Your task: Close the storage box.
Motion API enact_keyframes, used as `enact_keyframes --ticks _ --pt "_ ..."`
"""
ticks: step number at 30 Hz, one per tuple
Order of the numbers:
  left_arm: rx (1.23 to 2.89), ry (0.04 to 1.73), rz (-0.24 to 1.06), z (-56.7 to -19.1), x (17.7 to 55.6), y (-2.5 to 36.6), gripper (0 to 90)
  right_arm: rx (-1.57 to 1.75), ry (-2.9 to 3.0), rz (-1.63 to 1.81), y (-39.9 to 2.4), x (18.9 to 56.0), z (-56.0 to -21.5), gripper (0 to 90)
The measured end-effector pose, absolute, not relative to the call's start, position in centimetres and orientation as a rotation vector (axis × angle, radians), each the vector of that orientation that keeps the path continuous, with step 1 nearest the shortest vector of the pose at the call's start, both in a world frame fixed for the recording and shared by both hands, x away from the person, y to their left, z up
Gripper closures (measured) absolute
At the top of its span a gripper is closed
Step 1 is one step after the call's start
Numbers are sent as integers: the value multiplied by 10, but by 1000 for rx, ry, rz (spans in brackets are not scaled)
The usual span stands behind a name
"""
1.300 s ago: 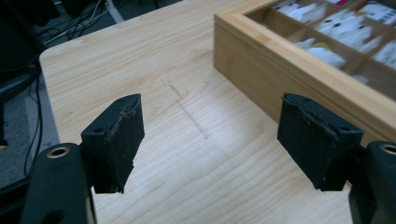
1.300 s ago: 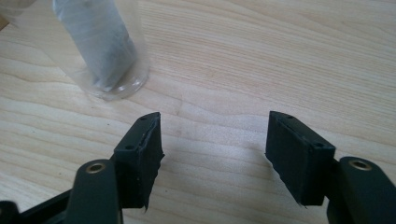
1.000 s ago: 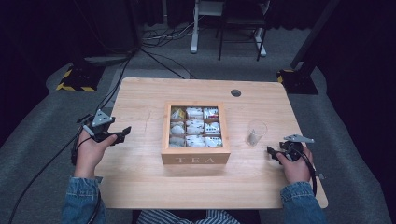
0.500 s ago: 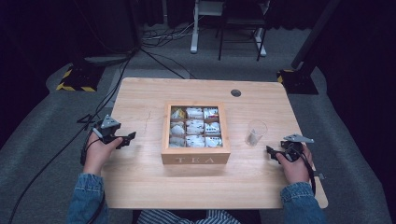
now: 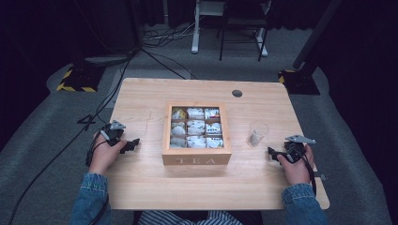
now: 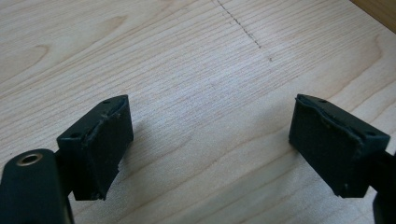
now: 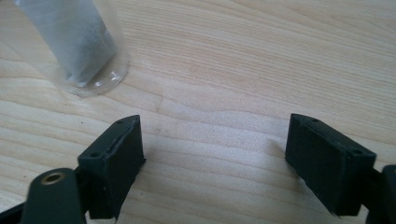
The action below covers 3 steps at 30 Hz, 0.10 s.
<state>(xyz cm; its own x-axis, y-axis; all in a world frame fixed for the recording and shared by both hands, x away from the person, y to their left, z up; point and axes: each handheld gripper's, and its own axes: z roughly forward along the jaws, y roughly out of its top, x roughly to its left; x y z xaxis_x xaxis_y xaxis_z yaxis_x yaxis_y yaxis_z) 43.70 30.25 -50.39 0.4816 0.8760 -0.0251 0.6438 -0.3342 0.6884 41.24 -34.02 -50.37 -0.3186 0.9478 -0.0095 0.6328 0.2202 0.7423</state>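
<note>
While the left gripper (image 5: 133, 143) has dropped from a raised pose to rest at the table's (image 5: 141, 187) nine o'clock, both sets of jaws gape, empty. Right gripper (image 5: 272, 152) waits at four o'clock, near the glass (image 5: 256, 133) holding a teabag; the tea box (image 5: 196, 158) sits centre, untouched.

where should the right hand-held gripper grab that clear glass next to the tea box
Grip the glass across its side wall, about mid-height, coming in level from the right hand-held gripper side. It stands upright, is round, and holds something pale, so a side grip probably keeps it steady.
</note>
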Motion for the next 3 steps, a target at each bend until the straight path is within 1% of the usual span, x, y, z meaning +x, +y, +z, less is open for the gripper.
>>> enact_keyframes --ticks 3 --pt "2090 1249 468 -504 437 303 139 1466 2027 890 -340 412 -504 166"
